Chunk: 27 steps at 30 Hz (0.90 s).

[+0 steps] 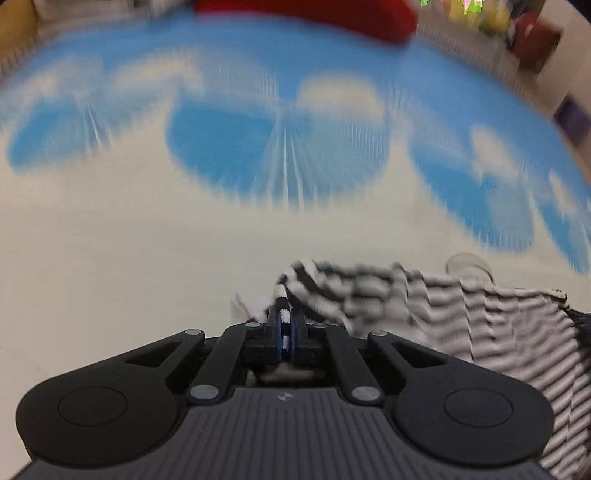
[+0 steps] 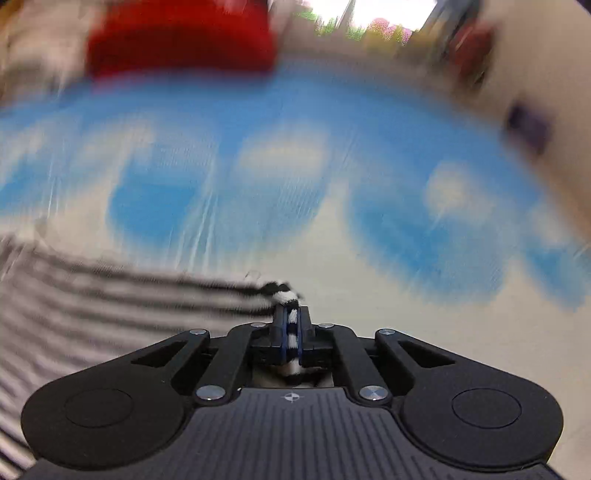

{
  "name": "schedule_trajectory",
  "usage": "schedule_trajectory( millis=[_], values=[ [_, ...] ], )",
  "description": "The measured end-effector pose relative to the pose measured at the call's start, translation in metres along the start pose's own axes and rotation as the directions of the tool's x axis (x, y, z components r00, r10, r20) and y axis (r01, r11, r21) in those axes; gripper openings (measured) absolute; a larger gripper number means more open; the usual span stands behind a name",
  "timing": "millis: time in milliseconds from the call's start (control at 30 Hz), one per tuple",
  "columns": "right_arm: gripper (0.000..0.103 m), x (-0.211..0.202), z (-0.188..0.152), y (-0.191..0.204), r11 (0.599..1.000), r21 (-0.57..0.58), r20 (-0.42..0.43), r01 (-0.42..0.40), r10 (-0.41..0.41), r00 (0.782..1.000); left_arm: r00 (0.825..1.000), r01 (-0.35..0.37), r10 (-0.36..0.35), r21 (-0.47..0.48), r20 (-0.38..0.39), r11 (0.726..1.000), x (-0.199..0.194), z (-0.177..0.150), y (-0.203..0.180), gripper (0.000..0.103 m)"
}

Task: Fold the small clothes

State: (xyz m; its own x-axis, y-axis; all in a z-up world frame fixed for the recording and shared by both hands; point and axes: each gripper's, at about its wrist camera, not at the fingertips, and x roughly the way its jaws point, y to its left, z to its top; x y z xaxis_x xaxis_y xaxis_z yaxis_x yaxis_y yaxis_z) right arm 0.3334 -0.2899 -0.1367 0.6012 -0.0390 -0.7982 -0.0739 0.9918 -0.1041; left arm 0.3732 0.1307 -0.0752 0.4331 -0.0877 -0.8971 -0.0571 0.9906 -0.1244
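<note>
Pinching the black-and-white striped garment [image 1: 424, 310], the left gripper [image 1: 284, 325] has its jaws nearly together on a bunched edge of the fabric, which stretches away to the right. The right gripper [image 2: 291, 325] likewise clamps a bunched striped edge [image 2: 110, 295], the cloth running off left. Both views are blurred. Beneath lies a blue-and-white cloud-print sheet [image 1: 221, 155], with a red cushion [image 1: 314, 14] at its far edge.
</note>
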Motion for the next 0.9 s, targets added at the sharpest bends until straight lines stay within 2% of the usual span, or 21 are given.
schedule_trajectory(
  millis=[33,67,100,133,167,267,333,400,500,567,667,800,900],
  values=[
    [0.010,0.004,-0.005,0.004,1.000,-0.028,-0.027,0.009,-0.010,1.000,1.000,0.007,-0.007,0.002,0.020,1.000,-0.006,0.001,-0.001,0.013],
    [0.015,-0.001,-0.005,0.007,0.998,-0.057,-0.004,0.028,-0.028,1.000,0.998,0.021,-0.021,0.006,0.057,1.000,-0.017,0.002,-0.001,0.027],
    [0.016,-0.009,-0.003,0.008,0.997,-0.066,0.012,0.034,-0.033,0.999,0.995,0.037,-0.037,0.002,0.091,0.999,-0.027,0.003,0.001,0.045],
    [0.018,-0.017,0.000,0.004,0.999,-0.038,0.025,0.015,-0.014,1.000,0.992,0.052,-0.051,-0.007,0.115,0.999,-0.036,0.002,0.005,0.053],
    [0.025,-0.027,0.000,-0.006,1.000,0.015,0.040,-0.022,0.021,0.999,0.991,0.061,-0.058,-0.019,0.124,0.998,-0.044,0.001,0.008,0.058],
    [0.041,-0.055,-0.001,-0.033,0.988,0.144,0.088,-0.050,0.037,0.995,0.991,0.088,-0.080,-0.067,0.110,0.994,-0.064,-0.006,0.024,0.058],
    [0.042,-0.073,-0.012,-0.055,0.973,0.220,0.092,-0.067,0.048,0.995,0.988,0.131,-0.122,-0.096,0.093,0.987,-0.076,-0.013,0.038,0.058],
    [0.044,-0.082,-0.027,-0.078,0.952,0.288,0.051,-0.102,0.091,0.995,0.984,0.177,-0.172,-0.120,0.056,0.977,-0.087,-0.026,0.054,0.058],
    [0.048,-0.089,-0.059,-0.098,0.924,0.349,-0.052,-0.155,0.184,0.982,0.972,0.217,-0.228,-0.139,-0.064,0.966,-0.089,-0.052,0.077,0.058],
    [0.048,-0.094,-0.082,-0.103,0.920,0.353,-0.124,-0.168,0.224,0.967,0.965,0.227,-0.240,-0.120,-0.109,0.967,-0.090,-0.067,0.085,0.058],
    [0.050,-0.102,-0.109,-0.105,0.920,0.346,-0.186,-0.183,0.259,0.948,0.951,0.258,-0.268,-0.080,-0.155,0.963,-0.090,-0.084,0.088,0.058],
    [0.053,-0.105,-0.128,-0.103,0.918,0.341,-0.249,-0.201,0.295,0.923,0.948,0.231,-0.232,-0.027,-0.218,0.972,-0.082,-0.099,0.085,0.058],
    [0.053,-0.105,-0.131,-0.096,0.933,0.299,-0.268,-0.202,0.285,0.920,0.945,0.195,-0.176,0.043,-0.277,0.980,-0.071,-0.107,0.077,0.056]
  ],
)
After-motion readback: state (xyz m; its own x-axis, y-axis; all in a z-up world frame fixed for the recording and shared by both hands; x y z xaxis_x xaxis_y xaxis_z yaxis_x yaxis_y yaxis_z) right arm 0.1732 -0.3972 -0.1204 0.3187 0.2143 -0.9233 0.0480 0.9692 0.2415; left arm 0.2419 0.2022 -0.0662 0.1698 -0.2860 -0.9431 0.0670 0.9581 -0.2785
